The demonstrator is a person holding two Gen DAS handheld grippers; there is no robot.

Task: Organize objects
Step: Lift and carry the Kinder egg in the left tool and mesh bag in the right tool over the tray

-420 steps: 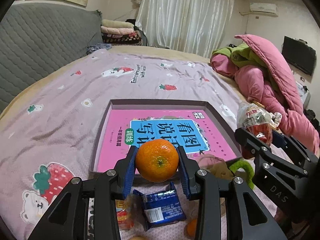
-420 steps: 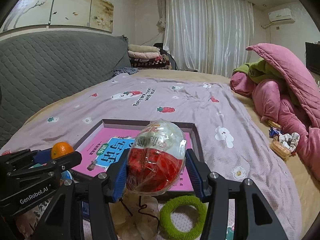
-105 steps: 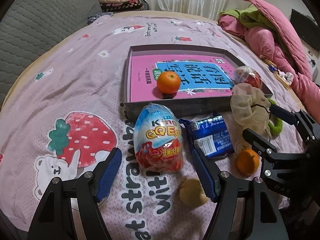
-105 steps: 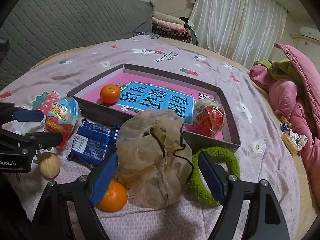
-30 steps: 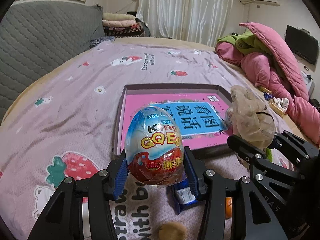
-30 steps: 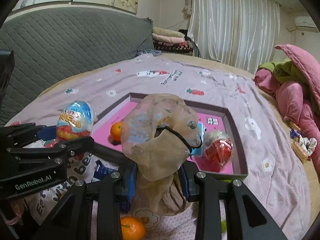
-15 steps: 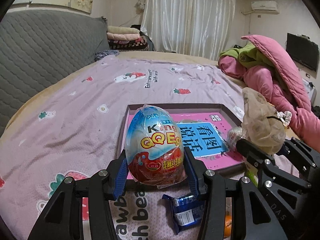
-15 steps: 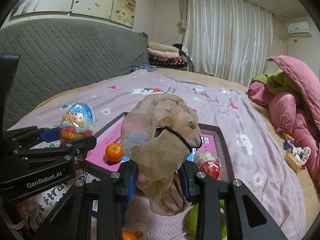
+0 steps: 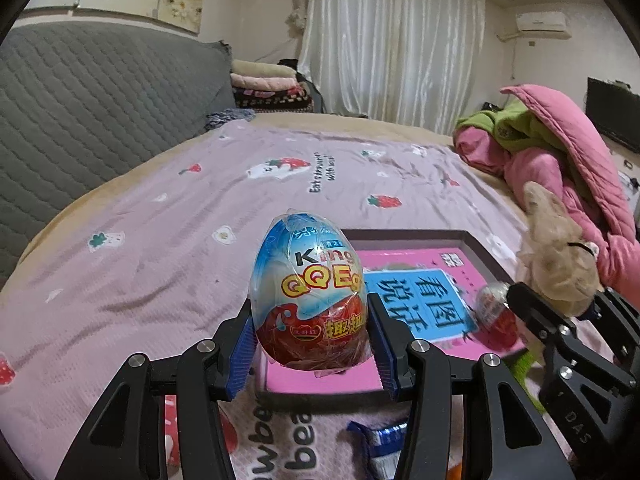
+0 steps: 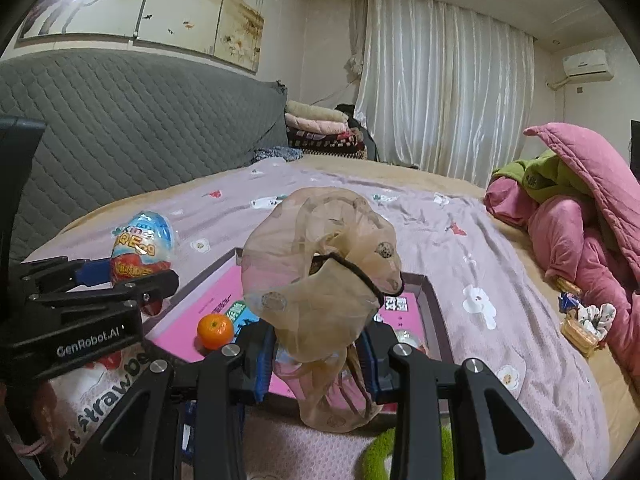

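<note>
My left gripper (image 9: 310, 350) is shut on a blue and red wrapped toy egg (image 9: 308, 292), held above the near left corner of the grey tray (image 9: 486, 248). A pink book (image 9: 416, 300) lines the tray's floor. A second, red wrapped egg (image 9: 496, 318) lies at the tray's right side. In the right wrist view my right gripper (image 10: 316, 360) is shut on a beige gauze scrunchie (image 10: 320, 276), lifted over the tray's near edge. An orange (image 10: 215, 330) rests on the book (image 10: 192, 320). The left gripper's egg (image 10: 142, 246) shows at left.
A blue snack packet (image 9: 384, 438) lies on the purple bedsheet (image 9: 160, 240) in front of the tray. A green hair ring (image 10: 384, 456) sits near the right gripper. Pink and green bedding (image 10: 576, 216) is piled at right, with small snacks (image 10: 584, 324) beside it. A grey headboard (image 10: 120, 120) runs along the left.
Both grippers have tilted upward with their loads, so the tray sits lower in each view. The left gripper has risen a little with the egg.
</note>
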